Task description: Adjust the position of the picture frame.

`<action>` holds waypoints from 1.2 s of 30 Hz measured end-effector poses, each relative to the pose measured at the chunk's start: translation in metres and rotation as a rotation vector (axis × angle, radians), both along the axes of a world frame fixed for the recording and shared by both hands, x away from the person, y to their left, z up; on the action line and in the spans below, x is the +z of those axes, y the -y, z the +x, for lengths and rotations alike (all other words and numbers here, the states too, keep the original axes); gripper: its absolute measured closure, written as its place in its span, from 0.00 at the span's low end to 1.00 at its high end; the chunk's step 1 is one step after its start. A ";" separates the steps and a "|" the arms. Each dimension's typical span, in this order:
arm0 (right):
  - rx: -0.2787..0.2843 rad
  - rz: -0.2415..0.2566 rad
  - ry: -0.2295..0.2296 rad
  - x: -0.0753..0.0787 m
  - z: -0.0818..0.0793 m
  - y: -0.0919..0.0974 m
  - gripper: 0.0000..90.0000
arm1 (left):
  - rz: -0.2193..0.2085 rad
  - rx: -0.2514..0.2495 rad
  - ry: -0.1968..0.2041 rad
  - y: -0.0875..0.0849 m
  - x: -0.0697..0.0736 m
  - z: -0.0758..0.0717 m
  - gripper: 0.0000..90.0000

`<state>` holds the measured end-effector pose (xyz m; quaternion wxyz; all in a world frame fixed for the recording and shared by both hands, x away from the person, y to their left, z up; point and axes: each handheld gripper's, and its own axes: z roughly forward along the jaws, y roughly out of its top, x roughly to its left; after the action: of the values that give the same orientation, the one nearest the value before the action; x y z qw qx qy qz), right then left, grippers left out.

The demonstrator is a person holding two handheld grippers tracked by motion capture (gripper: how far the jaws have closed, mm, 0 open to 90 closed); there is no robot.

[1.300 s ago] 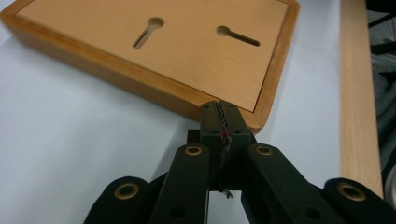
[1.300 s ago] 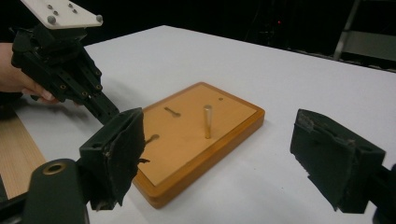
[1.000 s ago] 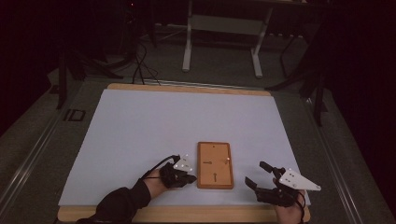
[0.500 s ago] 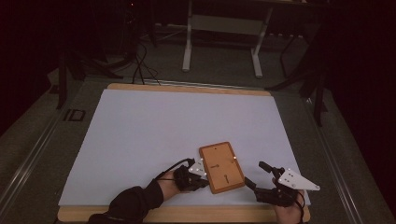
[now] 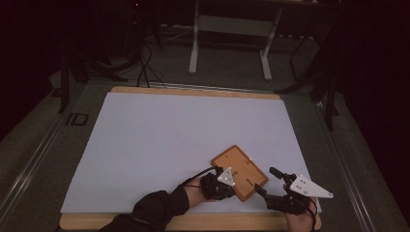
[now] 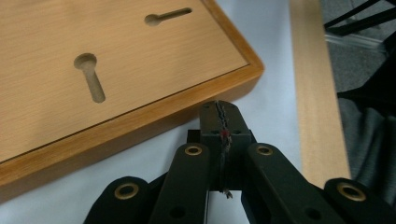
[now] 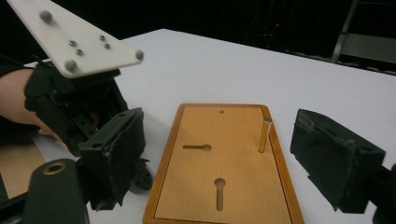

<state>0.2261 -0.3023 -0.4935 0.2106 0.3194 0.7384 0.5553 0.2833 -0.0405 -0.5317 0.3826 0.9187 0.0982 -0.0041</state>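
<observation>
Board: a flat wooden board (image 5: 240, 172) with a raised rim, two keyhole slots (image 7: 218, 192) and a small metal peg (image 7: 265, 135) standing upright near one long edge.
Where it lies: flat on the white sheet (image 5: 169, 135) of the counter (image 5: 193, 91), near the front edge, turned at an angle, between the two grippers.
Left gripper: the left gripper (image 6: 220, 114) has its fingers pressed fully together with nothing between them; the tip sits just at the board's rim, near a corner.
Right gripper: the right gripper (image 7: 233, 163) has its fingers spread wide, one on either side of the board in its own view, short of touching it.
Handling: likely stiff and fairly light; the smooth varnished face looks slippery, so it should slide on the sheet under a sideways push rather than tip.
Where to hold: probably across the narrow width, fingers on the two long rims; the rim is thin, so a grip low on the edge seems safest.
Care: the peg looks loose in its hole; tilting the board could drop it.
</observation>
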 end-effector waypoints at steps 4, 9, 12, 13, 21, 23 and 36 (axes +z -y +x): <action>0.001 0.001 0.000 0.000 0.000 0.000 0.19 | -0.023 0.031 0.009 -0.012 0.009 0.006 1.00; 0.002 -0.004 0.000 0.000 -0.001 -0.001 0.19 | -0.045 0.090 0.027 -0.019 0.018 0.023 1.00; 0.001 -0.003 -0.003 0.000 0.000 -0.001 0.19 | -0.043 0.112 0.039 -0.018 0.021 0.037 1.00; 0.002 -0.003 -0.003 -0.001 0.000 -0.001 0.19 | -0.048 0.119 0.035 -0.017 0.022 0.042 1.00; 0.004 -0.001 -0.003 -0.001 0.000 0.000 0.19 | -0.052 0.184 0.035 -0.001 0.024 0.087 1.00; 0.005 0.001 -0.005 -0.001 0.000 0.001 0.19 | -0.043 0.187 0.052 0.004 0.026 0.097 1.00; 0.011 0.004 -0.009 -0.002 0.000 0.001 0.19 | -0.011 0.228 0.064 0.043 0.024 0.152 1.00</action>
<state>0.2263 -0.3032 -0.4951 0.2034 0.3181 0.7400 0.5567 0.4351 -0.0834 -0.5080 0.3885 0.8991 0.1897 0.0683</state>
